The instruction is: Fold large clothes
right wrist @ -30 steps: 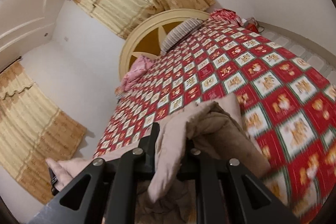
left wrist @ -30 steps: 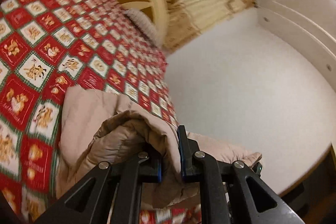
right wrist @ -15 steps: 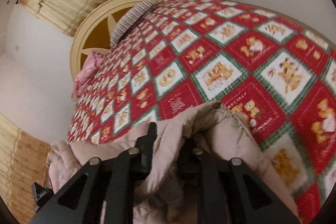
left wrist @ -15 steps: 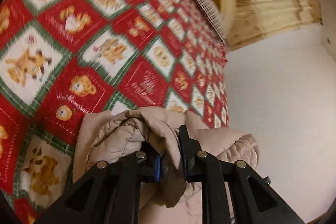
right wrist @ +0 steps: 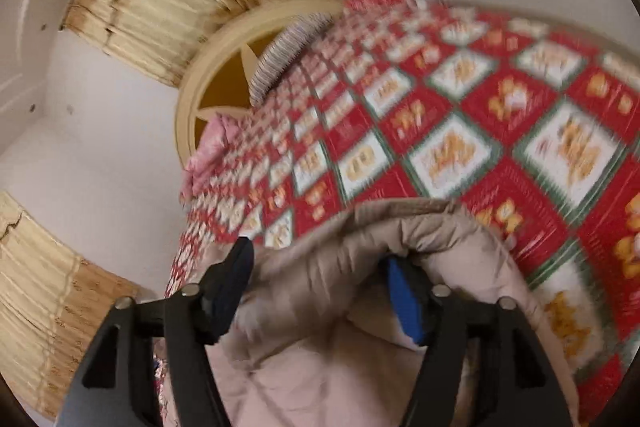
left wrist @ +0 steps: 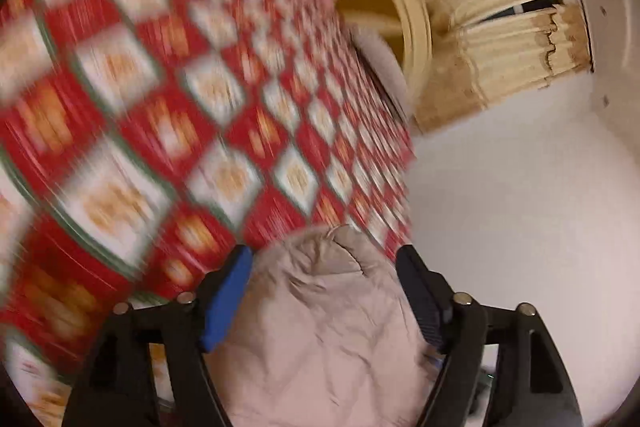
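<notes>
Since the earlier frames both tools, left (left wrist: 324, 263) and right (right wrist: 316, 259), have been spread wide, holding nothing; the padded coat (left wrist: 328, 331) lies released on the bed (left wrist: 160, 131). Springy padding may undo the fold.

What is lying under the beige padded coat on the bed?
Under the beige padded coat lies the red checked quilt, visible all around it in both views. Whatever is directly beneath the coat is covered and cannot be seen.
</notes>
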`<state>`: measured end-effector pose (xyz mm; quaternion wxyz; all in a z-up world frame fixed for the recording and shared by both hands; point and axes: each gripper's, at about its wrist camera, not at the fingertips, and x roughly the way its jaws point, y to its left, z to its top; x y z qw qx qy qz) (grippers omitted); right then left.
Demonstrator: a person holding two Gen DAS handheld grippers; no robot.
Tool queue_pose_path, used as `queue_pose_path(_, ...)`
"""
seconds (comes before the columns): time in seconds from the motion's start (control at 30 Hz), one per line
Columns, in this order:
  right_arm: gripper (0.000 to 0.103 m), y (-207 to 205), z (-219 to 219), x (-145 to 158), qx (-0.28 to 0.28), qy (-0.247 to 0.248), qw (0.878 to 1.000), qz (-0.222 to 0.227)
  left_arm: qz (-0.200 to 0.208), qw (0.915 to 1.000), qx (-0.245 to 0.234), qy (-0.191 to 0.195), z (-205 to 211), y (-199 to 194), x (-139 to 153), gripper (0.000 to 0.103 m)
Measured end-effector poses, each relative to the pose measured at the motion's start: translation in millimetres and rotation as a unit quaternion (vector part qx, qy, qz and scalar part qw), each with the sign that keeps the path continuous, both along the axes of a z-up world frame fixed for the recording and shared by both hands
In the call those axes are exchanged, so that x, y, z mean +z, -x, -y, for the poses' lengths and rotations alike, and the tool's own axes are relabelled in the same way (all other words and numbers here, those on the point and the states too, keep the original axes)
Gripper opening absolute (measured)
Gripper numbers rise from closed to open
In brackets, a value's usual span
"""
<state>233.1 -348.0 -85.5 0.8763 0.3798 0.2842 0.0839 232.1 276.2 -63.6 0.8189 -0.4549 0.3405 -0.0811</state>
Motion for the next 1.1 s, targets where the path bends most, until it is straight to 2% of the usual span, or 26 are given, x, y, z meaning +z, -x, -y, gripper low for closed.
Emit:
queue_pose_path(0.03, 0.07, 8.4, -0.7, 12.3, -0.007, 0.013, 1.0, 0.016, 0.006, 0.9997, 0.015, -0.021, -1.8, 5.5, 10.0, 0.076)
queue_pose_path(0.1, 0.07, 27.1, -7.5, 38.5, -0.026, 0.07, 0.996, 0.048, 0.013, 0.9967, 0.021, -0.077, 8.0, 9.5, 26.2, 0.076)
queue_pose_path(0.13, 0.068, 35.8, -15.6, 53.4, -0.035, 0.114, 0.991, 0.063, 0.011, 0.9917, 0.006, -0.128, 25.3, 9.8, 35.4, 0.076)
queue_pose_path(0.17, 0.066, 42.6, -26.9, 67.2, -0.04, 0.162, 0.983, 0.075, 0.009, 0.9875, -0.007, -0.157, 37.5, 7.9, 37.3, 0.076)
queue_pose_path(0.2, 0.065, 45.5, -35.8, 74.4, -0.037, 0.191, 0.978, 0.081, 0.01, 0.9796, -0.037, -0.197, 61.7, 5.4, 41.1, 0.076)
queue_pose_path(0.23, 0.063, 46.5, -48.2, 82.2, -0.021, 0.223, 0.971, 0.086, 0.017, 0.9737, -0.063, -0.218, 81.8, 4.2, 42.7, 0.076)
queue_pose_path(0.33, 0.063, 33.6, -86.7, 92.0, 0.029, 0.282, 0.955, 0.085, 0.03, 0.9646, -0.105, -0.24, 130.0, -8.7, 39.0, 0.076)
queue_pose_path(0.43, 0.063, 7.3, -117.1, 87.0, 0.072, 0.301, 0.948, 0.069, 0.023, 0.9556, -0.14, -0.259, 177.5, -31.9, 31.9, 0.076)
queue_pose_path(0.47, 0.062, -5.6, -127.8, 80.0, 0.088, 0.308, 0.946, 0.052, 0.019, 0.9493, -0.149, -0.276, 191.4, -41.8, 27.8, 0.076)
queue_pose_path(0.5, 0.06, -23.1, -140.8, 71.3, 0.098, 0.334, 0.937, 0.028, 0.017, 0.9394, -0.154, -0.306, 203.0, -51.6, 21.8, 0.076)
queue_pose_path(0.53, 0.057, -29.8, -147.6, 62.3, 0.096, 0.359, 0.928, 0.016, 0.013, 0.9244, -0.151, -0.35, 217.4, -61.5, 13.3, 0.076)
queue_pose_path(0.57, 0.054, -41.7, -154.3, 51.1, 0.09, 0.395, 0.914, -0.002, 0.01, 0.9154, -0.145, -0.375, 223.9, -67.2, 7.5, 0.076)
queue_pose_path(0.63, 0.054, -56.2, -149.8, 30.4, 0.081, 0.428, 0.9, -0.027, -0.004, 0.9004, -0.134, -0.414, 228.7, -78.8, -10.4, 0.076)
queue_pose_path(0.67, 0.054, -63.6, -141.7, 20.8, 0.073, 0.433, 0.898, -0.039, -0.012, 0.8997, -0.134, -0.415, 225.8, -83.9, -22.2, 0.076)
queue_pose_path(0.7, 0.054, -69.4, -130.9, 10.4, 0.064, 0.433, 0.898, -0.051, -0.021, 0.905, -0.137, -0.402, 220.9, -87.5, -33.3, 0.076)
queue_pose_path(0.73, 0.054, -74.9, -117.2, -1.8, 0.056, 0.428, 0.9, -0.067, -0.028, 0.917, -0.141, -0.372, 211.6, -90.0, -46.8, 0.076)
queue_pose_path(0.77, 0.054, -79.0, -102.5, -15.3, 0.049, 0.415, 0.905, -0.085, -0.024, 0.9254, -0.143, -0.35, 208.8, -89.4, -52.3, 0.077)
queue_pose_path(0.8, 0.056, -82.8, -84.9, -32.9, 0.051, 0.385, 0.915, -0.107, -0.01, 0.9368, -0.147, -0.317, 203.5, -87.1, -58.1, 0.078)
queue_pose_path(0.83, 0.057, -83.8, -66.2, -48.2, 0.061, 0.33, 0.934, -0.124, 0.003, 0.9412, -0.146, -0.305, 202.2, -83.7, -61.1, 0.078)
queue_pose_path(0.9, 0.057, -74.5, -43.4, -56.2, 0.052, 0.257, 0.958, -0.115, 0.024, 0.9406, -0.145, -0.306, 204.5, -73.2, -64.5, 0.078)
queue_pose_path(0.93, 0.057, -68.1, -41.4, -55.8, 0.05, 0.25, 0.96, -0.112, 0.031, 0.9403, -0.145, -0.306, 206.3, -68.1, -65.7, 0.078)
queue_pose_path(1.1, 0.057, -44.6, -55.8, -57.0, 0.038, 0.293, 0.95, -0.1, 0.041, 0.9403, -0.145, -0.305, 212.2, -60.5, -69.4, 0.078)
